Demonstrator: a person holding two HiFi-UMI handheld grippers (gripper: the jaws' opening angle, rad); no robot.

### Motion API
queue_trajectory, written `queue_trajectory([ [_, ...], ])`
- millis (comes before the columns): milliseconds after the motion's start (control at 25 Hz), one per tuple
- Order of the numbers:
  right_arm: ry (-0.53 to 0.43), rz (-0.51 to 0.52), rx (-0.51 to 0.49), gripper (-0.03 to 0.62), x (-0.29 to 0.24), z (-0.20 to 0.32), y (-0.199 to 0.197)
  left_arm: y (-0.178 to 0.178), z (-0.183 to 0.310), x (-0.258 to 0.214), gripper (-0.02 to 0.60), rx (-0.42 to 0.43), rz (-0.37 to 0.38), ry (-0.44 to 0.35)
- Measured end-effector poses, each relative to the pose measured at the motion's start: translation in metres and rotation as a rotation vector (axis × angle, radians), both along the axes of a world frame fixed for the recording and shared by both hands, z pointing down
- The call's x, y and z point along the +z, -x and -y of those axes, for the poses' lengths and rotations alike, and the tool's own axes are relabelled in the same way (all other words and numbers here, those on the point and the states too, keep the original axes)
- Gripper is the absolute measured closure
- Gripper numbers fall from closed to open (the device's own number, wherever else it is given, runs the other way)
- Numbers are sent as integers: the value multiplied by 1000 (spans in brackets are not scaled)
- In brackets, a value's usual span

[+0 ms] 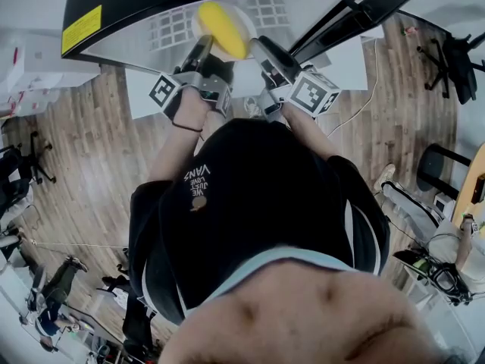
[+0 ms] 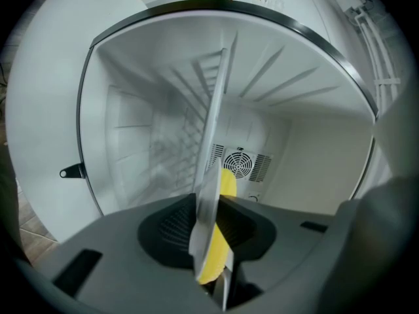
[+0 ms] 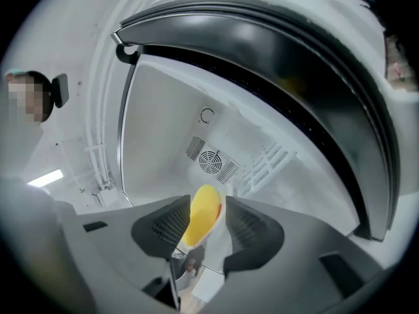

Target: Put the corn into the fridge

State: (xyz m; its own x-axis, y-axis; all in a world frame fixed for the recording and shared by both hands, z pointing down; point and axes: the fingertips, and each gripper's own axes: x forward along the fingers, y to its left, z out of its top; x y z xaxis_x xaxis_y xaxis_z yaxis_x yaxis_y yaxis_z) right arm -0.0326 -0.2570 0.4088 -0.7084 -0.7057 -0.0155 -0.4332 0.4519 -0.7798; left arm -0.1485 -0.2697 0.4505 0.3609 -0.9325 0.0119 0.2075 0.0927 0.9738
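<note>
The yellow corn [image 1: 224, 29] lies on a white plate [image 1: 241, 23] held up at the mouth of the open fridge [image 1: 303, 12]. My left gripper [image 1: 204, 51] grips the plate's left rim; in the left gripper view the plate [image 2: 216, 142] stands edge-on between the jaws [image 2: 209, 224], with the corn [image 2: 226, 185] pressed against it. My right gripper [image 1: 261, 51] is at the plate's right side. In the right gripper view the corn [image 3: 201, 211] and plate [image 3: 215, 254] sit between its parted jaws [image 3: 206, 224].
Inside the fridge are a round fan vent [image 2: 239, 164] on the back wall and wire shelving [image 2: 177, 136]. The dark-edged fridge door [image 3: 314, 77] stands at the right. Around me are wooden floor [image 1: 83, 150], office chairs [image 1: 455, 67] and another person [image 3: 33, 93].
</note>
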Motion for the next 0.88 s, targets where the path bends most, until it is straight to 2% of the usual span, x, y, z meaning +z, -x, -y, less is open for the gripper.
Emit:
queue_trajectory([
  [400, -197, -270, -12, 387, -6, -24, 7, 1, 2, -2, 508, -25, -16, 2],
  [880, -351, -541, -35, 376, 4, -33, 21, 1, 2, -4, 503, -40, -44, -5],
])
